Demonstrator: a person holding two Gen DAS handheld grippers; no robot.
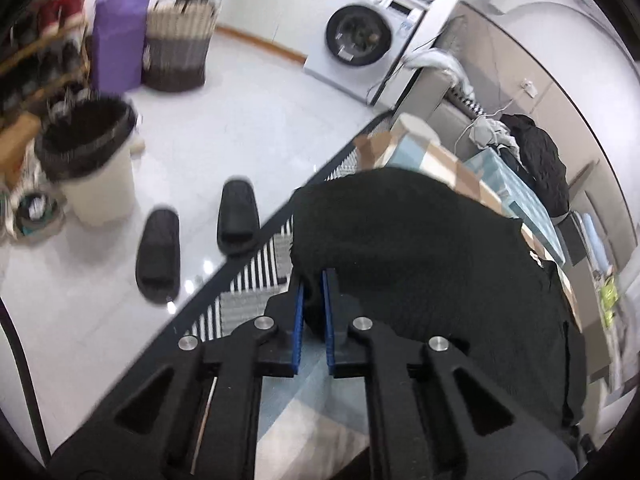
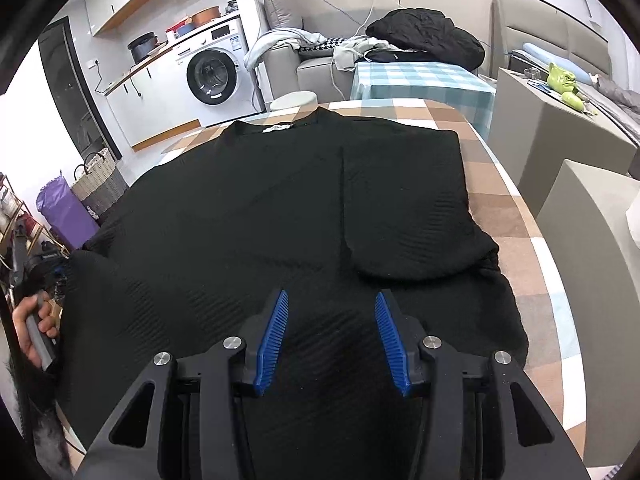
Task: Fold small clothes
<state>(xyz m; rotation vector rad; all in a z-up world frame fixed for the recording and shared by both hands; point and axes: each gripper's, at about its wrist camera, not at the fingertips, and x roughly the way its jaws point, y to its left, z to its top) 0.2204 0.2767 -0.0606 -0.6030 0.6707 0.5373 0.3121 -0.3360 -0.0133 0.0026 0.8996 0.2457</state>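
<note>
A black knit top (image 2: 256, 208) lies spread on the checked tablecloth (image 2: 500, 216), collar at the far side. Its right sleeve (image 2: 404, 208) is folded in over the body. My left gripper (image 1: 314, 280) is shut on the top's left edge (image 1: 400, 248) and lifts it above the table's left side; it also shows in the right wrist view (image 2: 60, 276), at the far left, with the hand that holds it. My right gripper (image 2: 332, 304) is open and empty, just above the top's near hem.
Floor on the left holds two black slippers (image 1: 192, 244), a lined bin (image 1: 92, 160), a woven basket (image 1: 180, 44) and a purple bag (image 1: 118, 36). A washing machine (image 2: 216, 76) stands behind. A sofa with clothes (image 2: 420, 36) is beyond the table; grey cabinets (image 2: 560, 152) stand on the right.
</note>
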